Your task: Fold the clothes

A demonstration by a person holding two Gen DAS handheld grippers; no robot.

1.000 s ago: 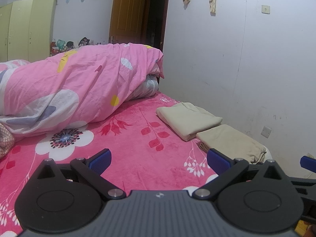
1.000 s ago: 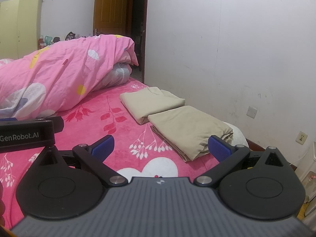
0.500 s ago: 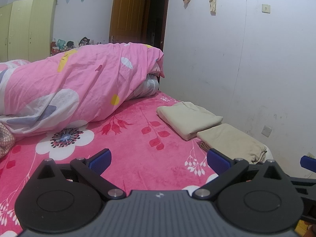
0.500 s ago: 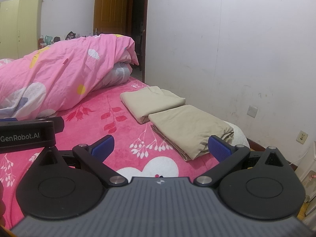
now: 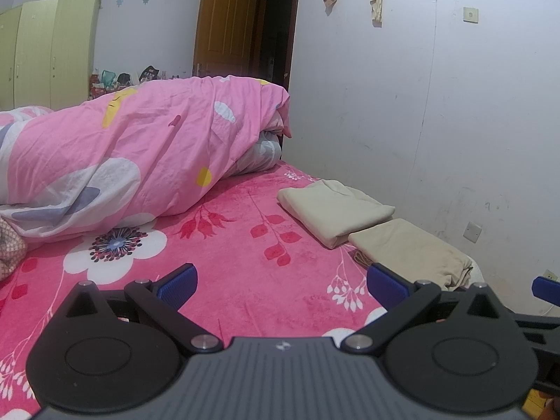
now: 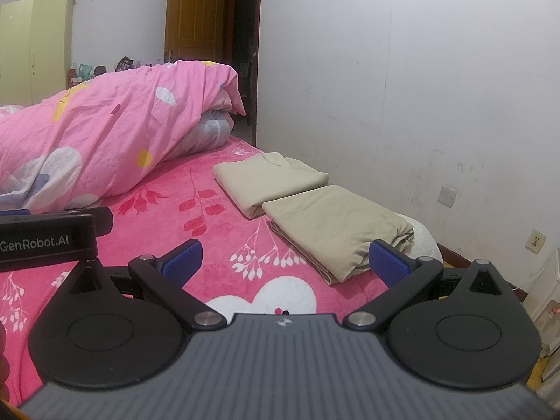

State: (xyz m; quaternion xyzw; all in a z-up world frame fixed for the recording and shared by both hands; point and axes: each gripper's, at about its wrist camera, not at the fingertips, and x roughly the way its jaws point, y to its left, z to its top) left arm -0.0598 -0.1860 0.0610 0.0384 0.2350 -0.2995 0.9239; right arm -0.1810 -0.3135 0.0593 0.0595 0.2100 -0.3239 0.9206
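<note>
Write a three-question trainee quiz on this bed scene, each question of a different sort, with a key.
1. True or false: the left gripper is shut on a piece of cloth.
2. Multiple choice: the two folded beige cloths, the far one and the near one, lie (A) on the bed's right side, toward the wall, (B) under the pink duvet, (C) on the floor.
3. Fill in: the right gripper has its jaws ___ and holds nothing.

Key: 1 false; 2 A; 3 open.
</note>
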